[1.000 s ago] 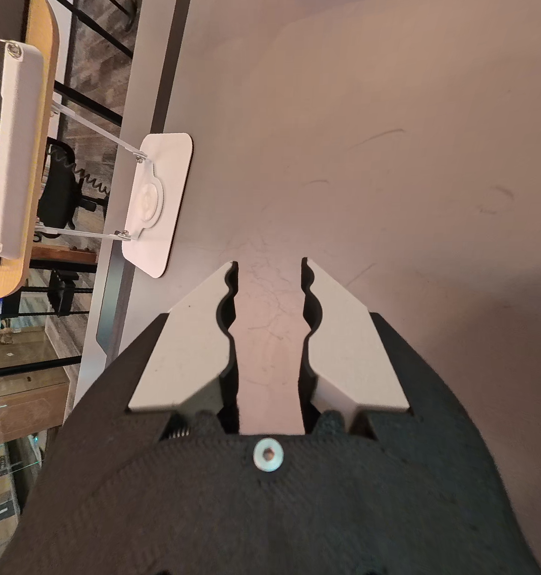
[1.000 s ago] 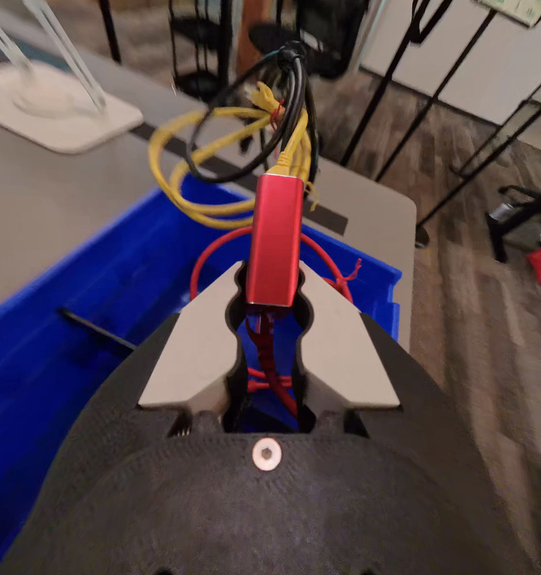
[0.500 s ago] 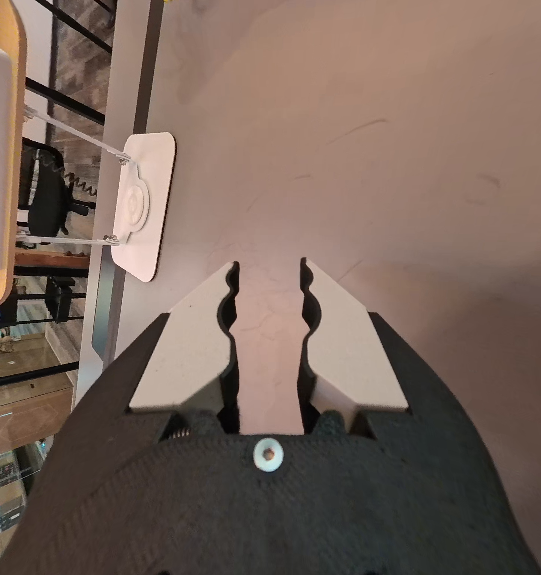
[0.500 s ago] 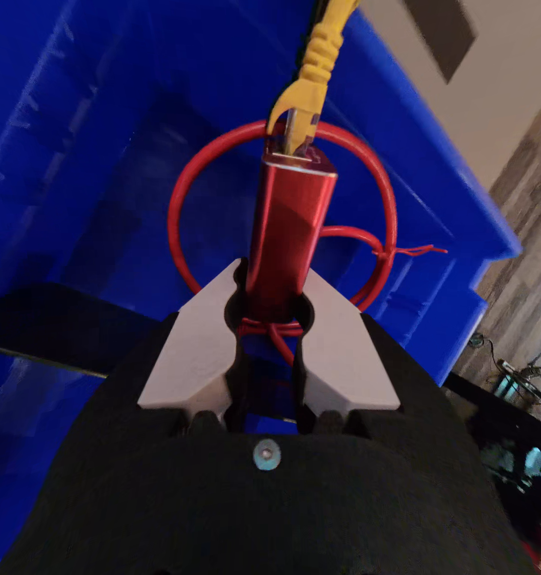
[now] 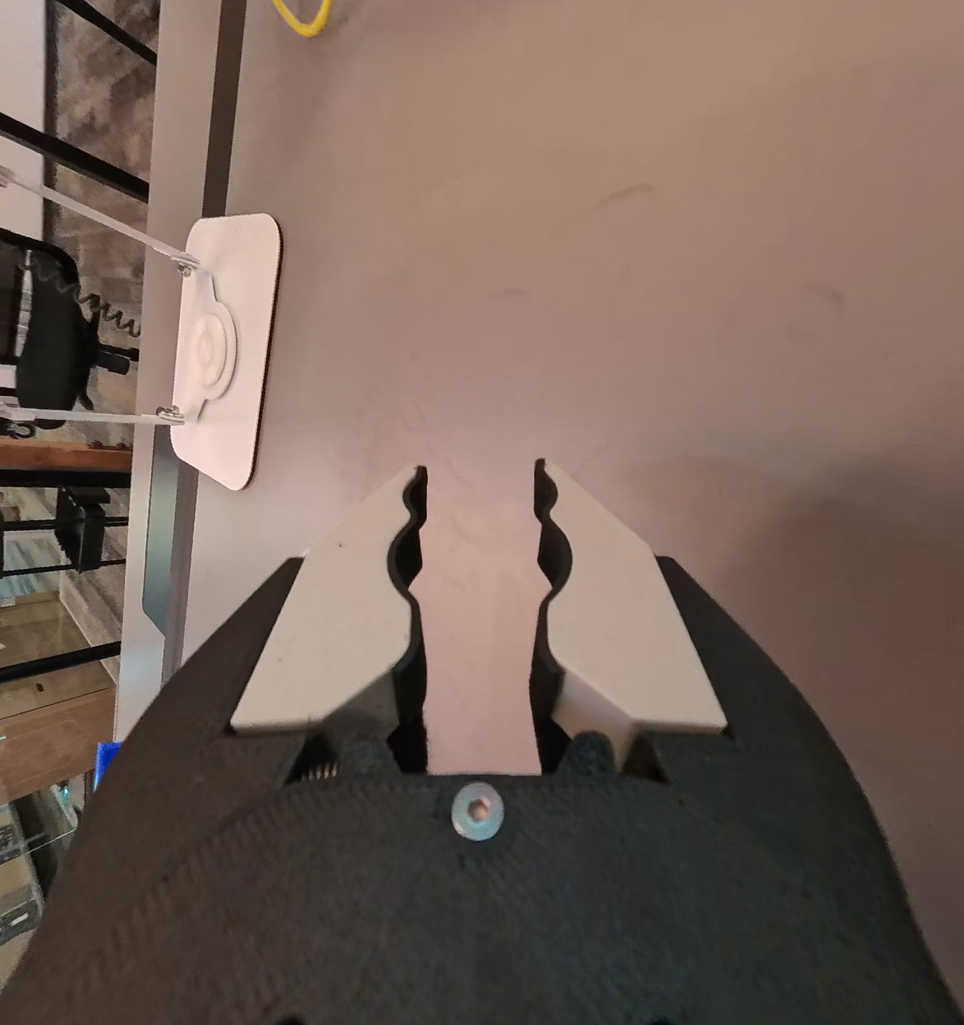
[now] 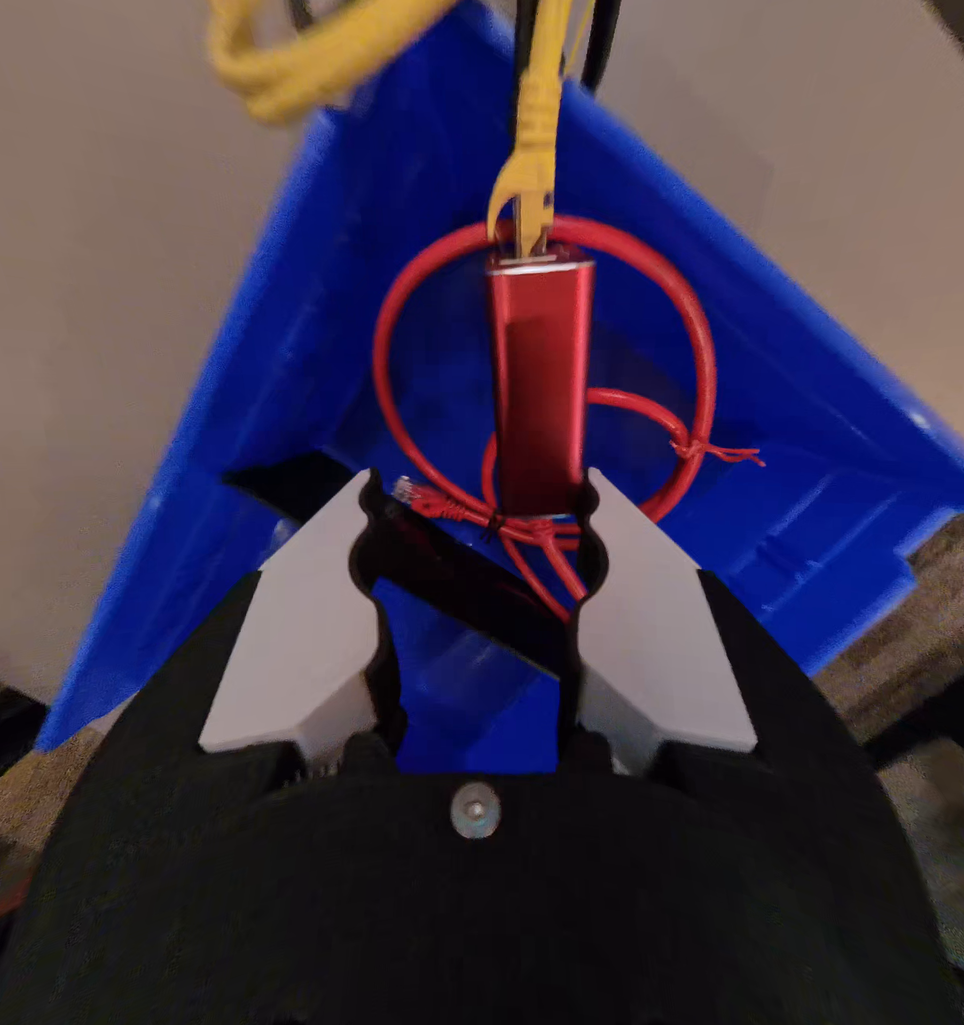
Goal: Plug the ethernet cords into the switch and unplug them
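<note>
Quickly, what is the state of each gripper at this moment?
Left gripper: open, holding nothing, above the bare table.
Right gripper: open over the blue bin; the red switch is beside one finger, not clamped.

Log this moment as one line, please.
left claw open, empty, over table | right claw open | red switch over blue bin | yellow cord plugged in

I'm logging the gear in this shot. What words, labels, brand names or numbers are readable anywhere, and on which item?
None can be read in either view.
Red switch: plain metal side, no print showing.
Blue bin: no label visible; the picture is blurred.
Yellow cord and red cord: no print visible.
White stand base: only a raised round shape, no letters.
Both sets of fingers are blank.
</note>
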